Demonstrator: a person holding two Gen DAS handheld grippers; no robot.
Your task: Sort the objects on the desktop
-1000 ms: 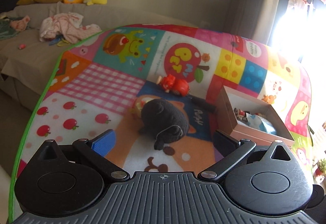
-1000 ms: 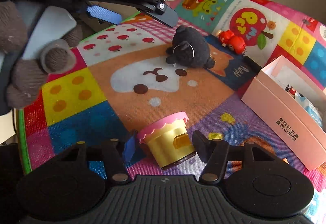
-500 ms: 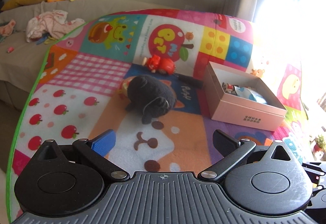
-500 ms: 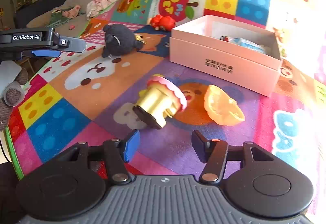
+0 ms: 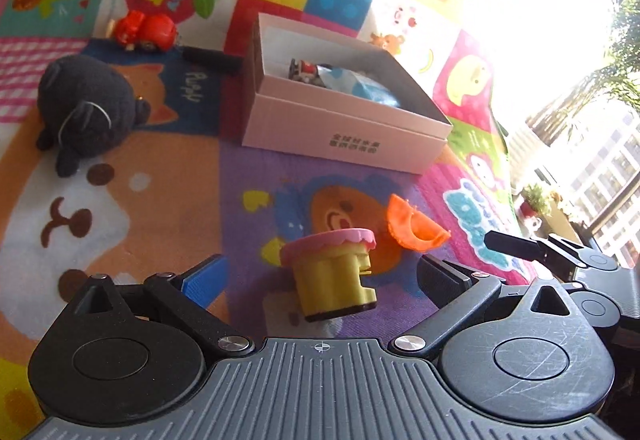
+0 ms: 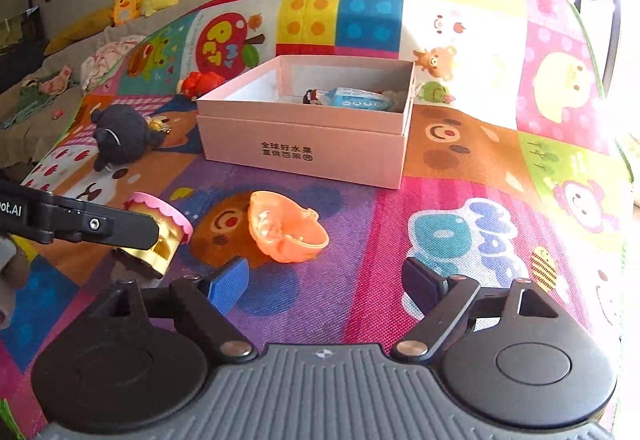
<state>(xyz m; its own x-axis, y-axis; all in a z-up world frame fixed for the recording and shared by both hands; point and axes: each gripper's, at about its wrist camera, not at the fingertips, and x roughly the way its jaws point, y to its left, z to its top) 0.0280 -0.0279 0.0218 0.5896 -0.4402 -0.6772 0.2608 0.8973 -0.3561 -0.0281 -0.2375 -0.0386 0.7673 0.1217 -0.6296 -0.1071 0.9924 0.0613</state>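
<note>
A yellow toy cup with a pink scalloped lid (image 5: 332, 276) lies tilted on the play mat (image 5: 160, 200). My left gripper (image 5: 322, 274) is open around it, with a gap on each side. From the right wrist view the cup (image 6: 168, 236) is partly hidden behind a left finger (image 6: 100, 226). My right gripper (image 6: 326, 280) is open, its jaws still opening, with nothing between them. An orange shell-shaped toy (image 6: 288, 228) lies just ahead of it. The open pink box (image 6: 304, 144) holds a few small items.
A black plush (image 5: 88, 108), a red toy car (image 5: 146, 30) and a black stick (image 5: 210, 58) lie on the mat left of the box (image 5: 344, 128). A sofa with plush toys (image 6: 136, 0) stands beyond the mat's far left edge.
The right gripper let go of the yellow cup, swung right and opened wider. The left gripper came down and right from the black plush and now straddles the cup.
</note>
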